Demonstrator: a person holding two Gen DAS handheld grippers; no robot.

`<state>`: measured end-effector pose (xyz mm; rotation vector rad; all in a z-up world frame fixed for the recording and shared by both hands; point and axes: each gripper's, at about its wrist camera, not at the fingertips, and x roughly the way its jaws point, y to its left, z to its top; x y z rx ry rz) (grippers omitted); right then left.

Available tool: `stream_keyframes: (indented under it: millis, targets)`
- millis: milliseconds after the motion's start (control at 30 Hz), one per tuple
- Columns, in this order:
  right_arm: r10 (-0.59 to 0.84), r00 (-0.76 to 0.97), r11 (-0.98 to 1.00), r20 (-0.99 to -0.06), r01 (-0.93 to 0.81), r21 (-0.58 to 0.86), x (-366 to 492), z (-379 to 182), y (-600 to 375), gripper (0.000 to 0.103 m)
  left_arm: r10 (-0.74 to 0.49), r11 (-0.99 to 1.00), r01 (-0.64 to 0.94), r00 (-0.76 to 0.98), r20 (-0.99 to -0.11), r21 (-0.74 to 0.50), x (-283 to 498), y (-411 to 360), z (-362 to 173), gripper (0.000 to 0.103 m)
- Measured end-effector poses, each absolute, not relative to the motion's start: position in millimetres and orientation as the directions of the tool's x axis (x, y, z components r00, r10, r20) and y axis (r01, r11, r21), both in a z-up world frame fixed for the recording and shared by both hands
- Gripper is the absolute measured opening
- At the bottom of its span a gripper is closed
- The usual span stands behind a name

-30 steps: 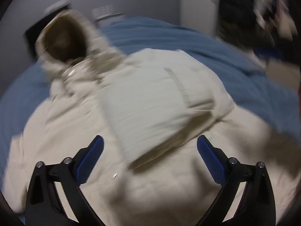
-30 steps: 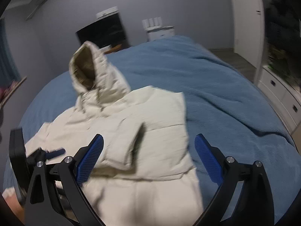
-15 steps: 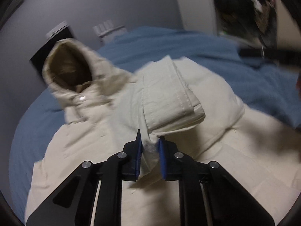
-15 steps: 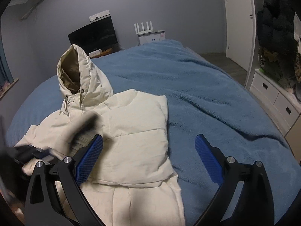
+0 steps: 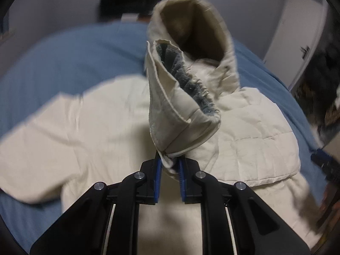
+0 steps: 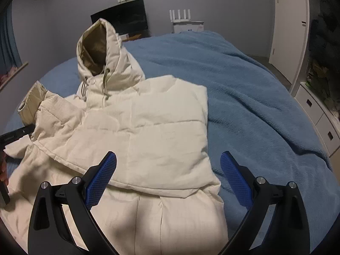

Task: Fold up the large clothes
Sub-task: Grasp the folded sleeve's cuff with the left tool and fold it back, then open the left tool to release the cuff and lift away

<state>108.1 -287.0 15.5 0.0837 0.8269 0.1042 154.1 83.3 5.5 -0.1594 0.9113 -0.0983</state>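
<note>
Cream sleeve cuff (image 5: 182,108) pinched in my left gripper (image 5: 169,167), jaws nearly closed on it, only this view showing its dark lining | right gripper (image 6: 167,178) hanging wide open, empty, over the jacket (image 6: 148,127) | right view alone showing hood (image 6: 99,48) drawcords, blue bedspread (image 6: 244,89) beyond.

No lettering anywhere is sharp enough to read.

a blue fleece blanket (image 6: 244,97) is covering the bed, and a dark monitor (image 6: 125,21) is standing against the grey wall beyond it. a white router (image 6: 180,16) is sitting on a white box just right of it, and a white door (image 6: 289,19) and white drawers (image 6: 314,114) are lining the right side.
</note>
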Motion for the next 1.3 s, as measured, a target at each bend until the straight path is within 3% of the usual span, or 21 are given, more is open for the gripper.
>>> stream_keyframes:
  millis: [367, 467, 600, 667, 767, 867, 1000, 1133, 1300]
  targets:
    - [0.152, 0.597, 0.988, -0.788, -0.066, 0.141, 117.9, -23.8, -280.7, 0.094, -0.101, 0.984, -0.087, 0.455, -0.885, -0.157, 159.5, 96.2, -51.1, 0.022]
    - [0.159, 0.597, 0.987, -0.786, -0.066, 0.15, 118.1, -27.0, -281.0, 0.094, -0.087, 0.982, -0.113, 0.434, -0.897, -0.151, 163.3, 99.7, -58.7, 0.032]
    - [0.172, 0.614, 0.985, -0.771, -0.086, 0.151, 115.3, -24.0, -278.3, 0.094, -0.026, 0.979, -0.17, 0.456, -0.89, -0.116, 159.2, 110.0, -52.9, 0.06]
    - [0.173, 0.625, 0.985, -0.761, -0.097, 0.144, 113.5, -20.5, -275.8, 0.094, -0.009, 0.977, -0.18, 0.49, -0.872, -0.112, 154.2, 112.1, -42.6, 0.062]
    - [0.172, 0.632, 0.985, -0.755, -0.112, 0.131, 115.5, -16.9, -269.7, 0.094, 0.073, 0.97, -0.234, 0.557, -0.827, -0.072, 147.1, 120.6, -21.1, 0.071]
    - [0.166, 0.638, 0.986, -0.752, -0.126, 0.111, 122.5, -16.8, -262.5, 0.094, 0.043, 0.967, -0.222, 0.621, -0.783, -0.123, 144.1, 124.1, -6.8, 0.072]
    - [0.165, 0.614, 0.986, -0.772, -0.126, 0.11, 137.6, -28.9, -256.3, 0.094, -0.069, 0.977, -0.123, 0.581, -0.811, -0.172, 156.5, 103.0, -22.7, 0.071]
    - [0.155, 0.57, 0.988, -0.807, -0.096, 0.122, 150.8, -50.2, -256.5, 0.094, -0.003, 0.992, -0.104, 0.523, -0.853, -0.067, 165.4, 92.1, -44.6, 0.073]
    - [0.122, 0.548, 0.992, -0.827, -0.1, 0.08, 154.5, -67.6, -249.9, 0.096, 0.011, 0.993, -0.109, 0.505, -0.863, -0.051, 172.9, 96.9, -59.4, 0.076]
